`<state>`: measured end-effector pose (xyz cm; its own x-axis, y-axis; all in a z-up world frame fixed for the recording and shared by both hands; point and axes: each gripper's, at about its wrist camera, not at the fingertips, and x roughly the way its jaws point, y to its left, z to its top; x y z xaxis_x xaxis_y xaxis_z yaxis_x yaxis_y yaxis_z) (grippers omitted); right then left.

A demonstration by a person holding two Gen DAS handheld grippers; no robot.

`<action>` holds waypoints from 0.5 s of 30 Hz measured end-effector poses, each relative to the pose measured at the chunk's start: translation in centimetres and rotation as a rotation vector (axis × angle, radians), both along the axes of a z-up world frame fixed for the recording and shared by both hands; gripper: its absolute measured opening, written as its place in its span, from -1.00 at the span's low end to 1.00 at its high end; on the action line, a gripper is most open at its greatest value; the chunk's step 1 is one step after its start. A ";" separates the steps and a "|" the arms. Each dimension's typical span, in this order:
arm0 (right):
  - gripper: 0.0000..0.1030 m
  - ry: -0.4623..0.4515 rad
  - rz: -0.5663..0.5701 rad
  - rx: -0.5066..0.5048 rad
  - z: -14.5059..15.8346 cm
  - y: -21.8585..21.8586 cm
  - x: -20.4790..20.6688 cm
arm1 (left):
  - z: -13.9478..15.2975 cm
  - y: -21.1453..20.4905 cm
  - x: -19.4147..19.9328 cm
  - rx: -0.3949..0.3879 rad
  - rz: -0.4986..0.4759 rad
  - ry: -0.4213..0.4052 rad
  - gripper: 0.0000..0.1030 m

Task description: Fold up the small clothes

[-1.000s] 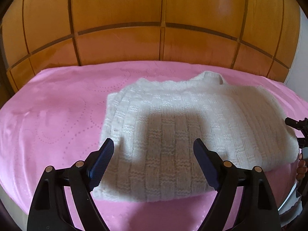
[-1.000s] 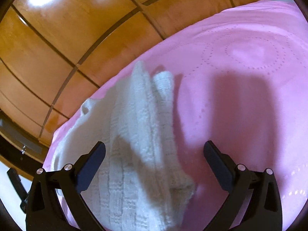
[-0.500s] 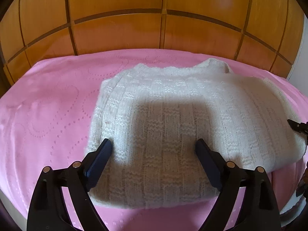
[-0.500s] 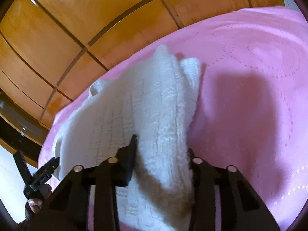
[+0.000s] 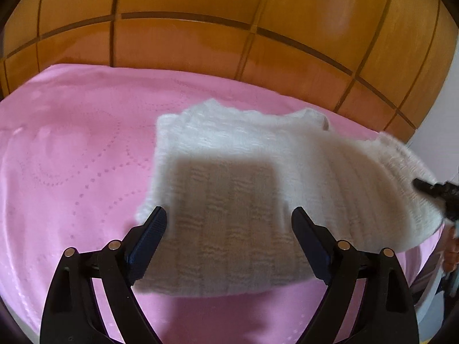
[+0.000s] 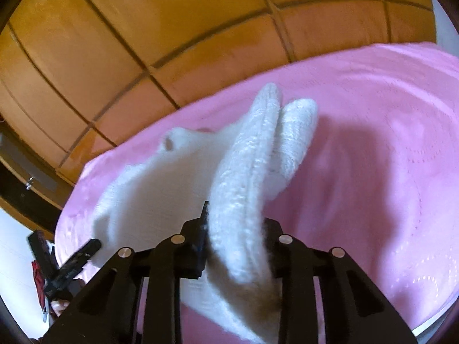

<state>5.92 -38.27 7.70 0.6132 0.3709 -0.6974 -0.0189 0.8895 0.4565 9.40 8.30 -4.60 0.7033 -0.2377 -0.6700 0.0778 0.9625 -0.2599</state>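
**Sweater half-folded, right edge pinched and raised**

My left gripper (image 5: 226, 226) hovers over the near hem of the white knit sweater (image 5: 258, 177), its fingers (image 5: 149, 235) spread wide and holding nothing. The sweater lies on the pink bed cover (image 5: 71, 157), in front of the wooden panelling (image 5: 200, 37). I judge the sleeves already tucked in, since it shows as a compact rectangle; the crosswise fold is not yet done. Its collar points away toward the panelling, hem toward me, and its long axis runs left to right. My right gripper (image 6: 235, 235) is clamped on the sweater's right edge, lifting it off the cover.
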 end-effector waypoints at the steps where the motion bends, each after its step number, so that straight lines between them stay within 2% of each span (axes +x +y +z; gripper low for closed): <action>1: -0.54 -0.019 0.015 0.009 1.0 0.9 0.0 | 0.0 0.4 0.1 -0.009 0.000 0.004 0.51; 3: -0.56 -0.053 0.046 0.014 2.6 2.5 0.2 | -0.1 1.4 0.0 -0.058 0.002 0.010 0.39; 4: -0.58 -0.070 0.066 0.015 3.4 3.5 0.3 | -0.1 1.7 -0.1 -0.083 -0.003 0.011 0.21; 7: -0.68 -0.115 0.146 0.027 5.7 7.5 0.9 | -0.5 2.8 0.2 -0.166 -0.022 0.046 -0.13; 9: -0.73 -0.138 0.208 0.028 6.8 10.9 1.5 | -0.6 3.9 0.5 -0.244 -0.018 0.061 -0.22; 12: -1.00 -0.151 0.303 0.051 7.4 16.4 2.7 | -0.5 5.6 0.5 -0.363 -0.020 0.064 -0.22; 15: -1.00 -0.156 0.368 -0.003 6.7 21.9 3.9 | 0.2 6.6 0.3 -0.396 -0.011 0.044 -0.22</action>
<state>9.86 -16.41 14.40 0.5385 0.5836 -0.6078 -0.4055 0.8118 0.4201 9.66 14.90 -4.38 0.6720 -0.4909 -0.5545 0.0680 0.7865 -0.6139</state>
